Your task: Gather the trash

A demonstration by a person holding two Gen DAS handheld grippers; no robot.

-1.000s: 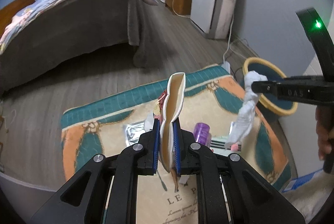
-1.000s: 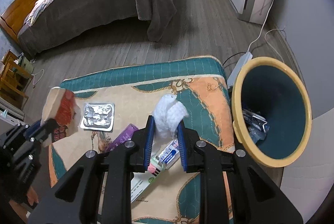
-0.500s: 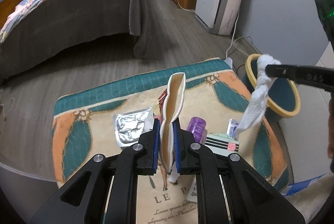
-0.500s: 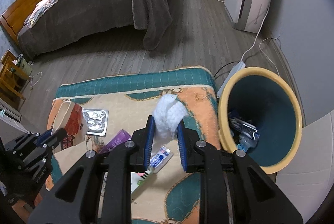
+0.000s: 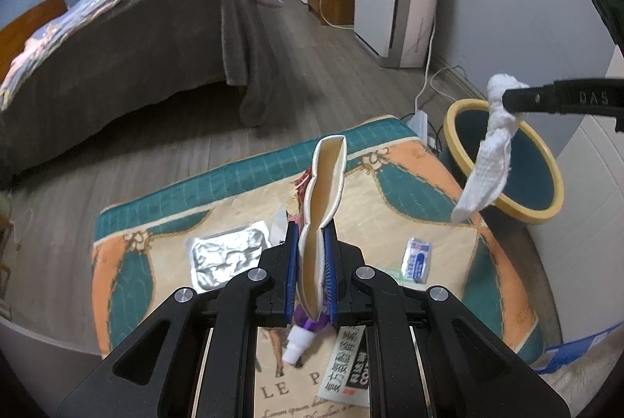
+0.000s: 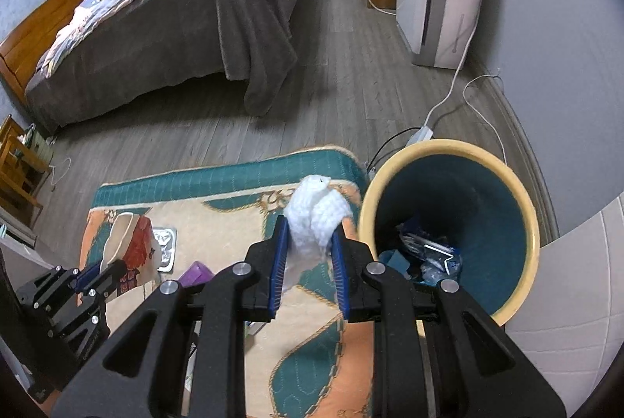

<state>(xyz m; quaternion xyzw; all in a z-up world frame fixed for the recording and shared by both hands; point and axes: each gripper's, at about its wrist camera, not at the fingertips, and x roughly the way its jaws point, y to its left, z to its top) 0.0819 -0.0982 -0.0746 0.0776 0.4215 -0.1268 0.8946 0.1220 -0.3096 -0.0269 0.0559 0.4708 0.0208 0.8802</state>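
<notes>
Tissue [image 6: 318, 219] now nearer bin [image 6: 522, 199]

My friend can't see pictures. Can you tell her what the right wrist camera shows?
The right gripper pinches a white tissue just left of a yellow-rimmed bin with trash inside. At lower left, the left gripper holds a flattened carton over a patterned rug. A bed stands behind on the wood floor.
</notes>
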